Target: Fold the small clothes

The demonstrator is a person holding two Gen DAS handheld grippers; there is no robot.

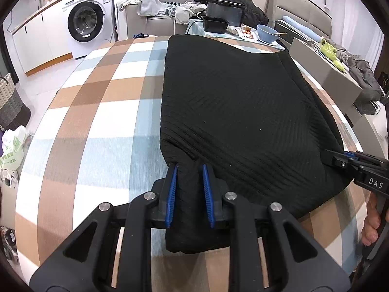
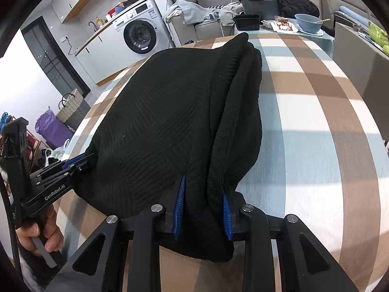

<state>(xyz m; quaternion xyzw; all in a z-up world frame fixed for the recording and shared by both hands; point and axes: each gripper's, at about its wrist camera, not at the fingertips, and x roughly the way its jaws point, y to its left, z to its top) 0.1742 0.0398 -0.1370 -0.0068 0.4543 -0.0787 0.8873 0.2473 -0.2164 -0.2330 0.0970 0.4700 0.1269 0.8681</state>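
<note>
A black ribbed knit garment (image 1: pixel 238 112) lies on the checked tablecloth (image 1: pixel 104 112), stretching away toward the far edge. My left gripper (image 1: pixel 189 168) is shut on its near left corner, with cloth bunched between the blue pads. My right gripper (image 2: pixel 204 182) is shut on the near right corner, where the folded edge (image 2: pixel 243 102) is several layers thick. The right gripper also shows at the right edge of the left wrist view (image 1: pixel 340 161), and the left gripper shows at the left of the right wrist view (image 2: pixel 80 163). The near edge is lifted slightly between both grippers.
At the table's far end stand black plastic containers (image 1: pixel 215 24), a blue bowl (image 1: pixel 267 32) and food wrappers. A washing machine (image 1: pixel 87 22) and sofa with clothes are behind. A grey box with green toys (image 1: pixel 329 48) is on the right. Baskets (image 1: pixel 9 102) are on the floor at left.
</note>
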